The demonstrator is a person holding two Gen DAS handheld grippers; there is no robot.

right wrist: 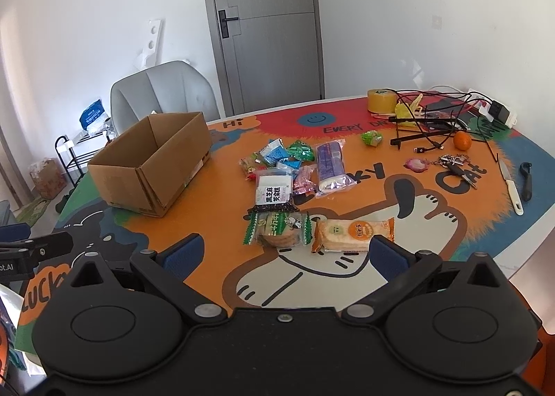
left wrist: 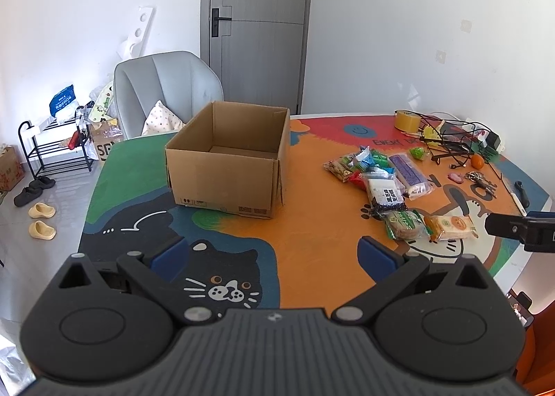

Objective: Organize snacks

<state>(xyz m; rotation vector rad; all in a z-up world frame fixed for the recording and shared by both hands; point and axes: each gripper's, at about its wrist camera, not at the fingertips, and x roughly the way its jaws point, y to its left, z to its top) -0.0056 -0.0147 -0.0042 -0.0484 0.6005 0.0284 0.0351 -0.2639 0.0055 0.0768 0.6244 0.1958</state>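
One cardboard box [right wrist: 152,160]; two knives [right wrist: 510,184]; one orange [right wrist: 462,140]; one tape roll [right wrist: 381,101].

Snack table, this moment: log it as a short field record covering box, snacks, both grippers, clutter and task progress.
box: cardboard box, open on top, nothing visible inside
snacks: loose pile of snack packets on the cat-print table mat, beside the box
nearest packets: green-edged biscuit pack and orange cracker pack, side by side
left gripper: open, holds nothing
right gripper: open, holds nothing, facing the nearest packets
clutter: tape roll, orange, keys, knife
progress: no packet visibly boxed
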